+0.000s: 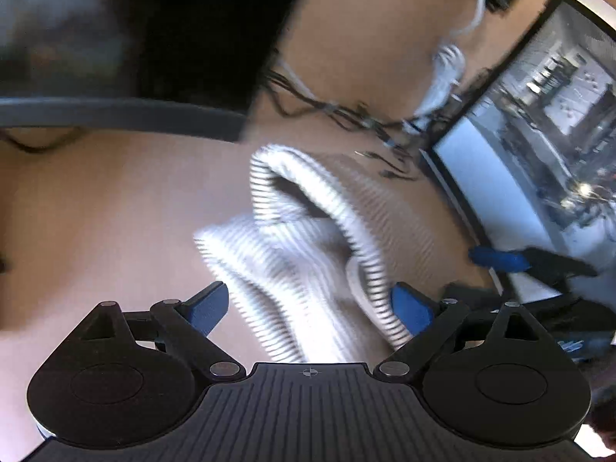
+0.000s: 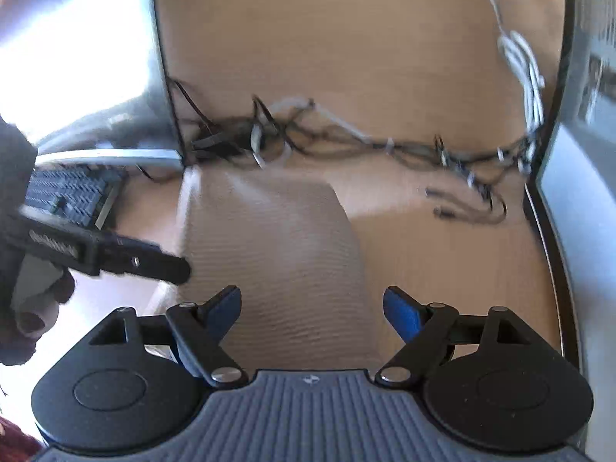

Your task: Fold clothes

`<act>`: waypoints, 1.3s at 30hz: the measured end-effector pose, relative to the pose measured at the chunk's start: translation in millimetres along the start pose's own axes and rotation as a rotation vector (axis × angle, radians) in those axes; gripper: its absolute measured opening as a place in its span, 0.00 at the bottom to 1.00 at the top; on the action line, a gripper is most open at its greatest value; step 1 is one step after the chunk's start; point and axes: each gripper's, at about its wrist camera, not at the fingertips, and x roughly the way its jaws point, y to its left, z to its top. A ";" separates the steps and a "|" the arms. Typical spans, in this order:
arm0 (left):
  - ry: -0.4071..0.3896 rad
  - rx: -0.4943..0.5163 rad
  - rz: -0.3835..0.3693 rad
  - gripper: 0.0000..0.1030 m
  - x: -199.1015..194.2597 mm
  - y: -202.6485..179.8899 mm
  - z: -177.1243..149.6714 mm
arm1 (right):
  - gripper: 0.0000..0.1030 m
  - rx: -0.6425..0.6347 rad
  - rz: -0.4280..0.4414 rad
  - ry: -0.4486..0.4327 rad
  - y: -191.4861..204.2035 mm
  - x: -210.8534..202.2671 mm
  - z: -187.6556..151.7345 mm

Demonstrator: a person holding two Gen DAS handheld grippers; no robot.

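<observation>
Striped garment (image 1: 304,254) bunched on the desk (image 1: 96,211), rising between the left claw's (image 1: 313,310) spread, empty jaws; one rolled edge just beside its right pad (image 1: 412,308), contact unclear. Under the right claw (image 2: 312,308), jaws also wide apart, same cloth lying flat ahead and between the pads, ungripped. Cables (image 2: 346,142) beyond.

One striped garment (image 1: 292,254), two monitors (image 1: 539,161), one keyboard (image 2: 65,196)
</observation>
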 end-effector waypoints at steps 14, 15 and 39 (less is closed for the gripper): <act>-0.043 0.010 0.202 0.93 -22.0 -3.1 -18.2 | 0.88 -0.370 0.004 -0.002 80.6 8.3 -17.8; -0.045 0.014 0.202 0.93 -22.3 -3.5 -18.1 | 0.88 -0.411 0.005 0.006 86.7 8.3 -21.4; 0.043 0.091 -0.129 0.83 -2.2 -21.7 -36.2 | 0.16 0.141 0.274 -0.024 -0.1 -28.5 31.4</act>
